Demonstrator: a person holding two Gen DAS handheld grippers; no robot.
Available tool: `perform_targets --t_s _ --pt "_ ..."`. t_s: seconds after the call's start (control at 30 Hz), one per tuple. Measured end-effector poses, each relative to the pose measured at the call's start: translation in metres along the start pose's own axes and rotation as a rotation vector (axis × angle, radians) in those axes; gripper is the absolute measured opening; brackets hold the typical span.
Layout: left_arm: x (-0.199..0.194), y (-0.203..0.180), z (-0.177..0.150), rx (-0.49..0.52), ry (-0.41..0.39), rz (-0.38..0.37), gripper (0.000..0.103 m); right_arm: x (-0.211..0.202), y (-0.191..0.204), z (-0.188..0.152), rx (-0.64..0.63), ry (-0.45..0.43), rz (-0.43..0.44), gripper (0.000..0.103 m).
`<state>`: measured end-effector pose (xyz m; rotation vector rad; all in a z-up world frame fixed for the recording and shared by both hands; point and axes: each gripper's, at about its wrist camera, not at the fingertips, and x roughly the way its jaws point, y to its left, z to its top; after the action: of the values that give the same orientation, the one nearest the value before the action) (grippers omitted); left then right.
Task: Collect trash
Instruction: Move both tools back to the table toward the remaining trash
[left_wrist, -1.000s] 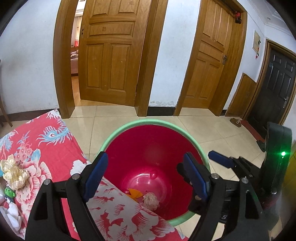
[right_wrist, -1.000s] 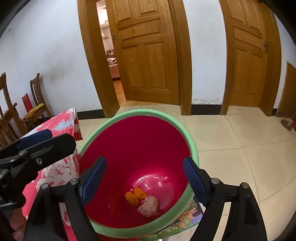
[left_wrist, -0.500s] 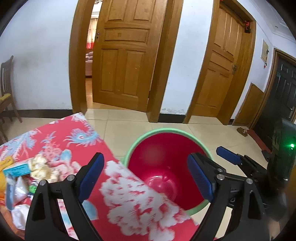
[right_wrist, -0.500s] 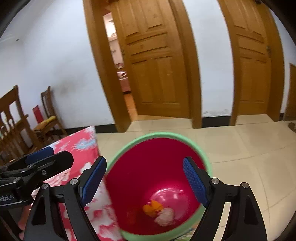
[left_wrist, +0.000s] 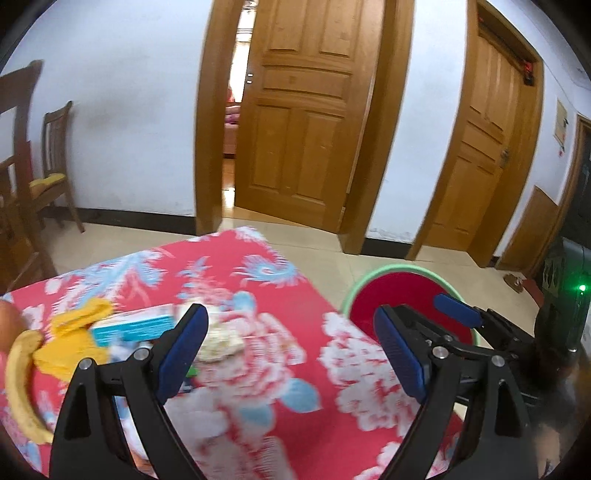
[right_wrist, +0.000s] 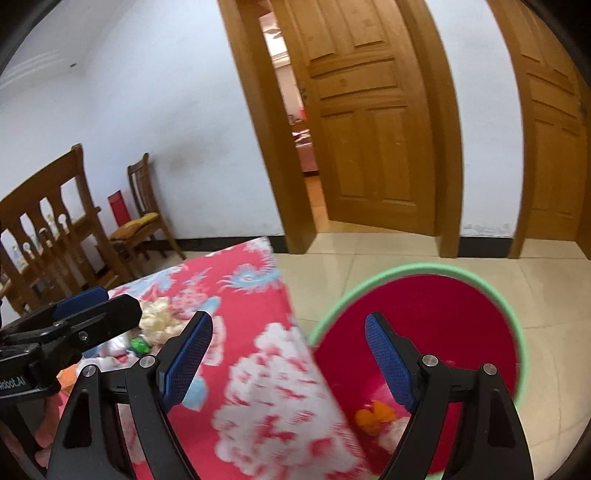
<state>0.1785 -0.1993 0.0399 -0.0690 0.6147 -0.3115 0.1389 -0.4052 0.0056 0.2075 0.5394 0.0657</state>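
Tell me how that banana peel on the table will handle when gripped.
The banana peel looks limp and curved, so it will probably droop from the tool. It is likely light for its size. Its smooth skin may slip between the pads, though blur hides detail.

Both empty tongs (left_wrist: 290, 341) (right_wrist: 288, 350) swung from bin (right_wrist: 443, 314) toward tablecloth (left_wrist: 258, 314).

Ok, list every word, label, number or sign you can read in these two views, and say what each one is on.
"dobot.AI", cut off at the picture's edge so the first letters are uncertain: white print on the black body of the left claw, seen in the right wrist view.
Blue and white box on the floral tablecloth: print too blurred to read.
Paper notice on the wall by the dark door: too small to read.
Nothing else legible.
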Motion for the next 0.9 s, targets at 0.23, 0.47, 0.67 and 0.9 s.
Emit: perform_targets --t_s 0.23,0.47,0.67,0.9 --pt "-0.013 0.041 -0.002 -0.041 -0.004 0.044 0.090 0.027 0.044 0.002 0.020 0.025 0.119 0.086" --pt "-0.029 0.085 -0.002 -0.085 -0.032 0.090 0.090 0.051 0.082 -0.001 -0.018 0.071 0.166 0.086" --pt "-0.031 0.133 -0.016 -0.153 -0.006 0.151 0.090 0.081 0.116 0.000 -0.013 0.171 0.128 0.086" --pt "-0.025 0.171 -0.035 -0.237 0.030 0.194 0.090 0.104 0.137 -0.016 -0.112 0.255 0.054 0.086"
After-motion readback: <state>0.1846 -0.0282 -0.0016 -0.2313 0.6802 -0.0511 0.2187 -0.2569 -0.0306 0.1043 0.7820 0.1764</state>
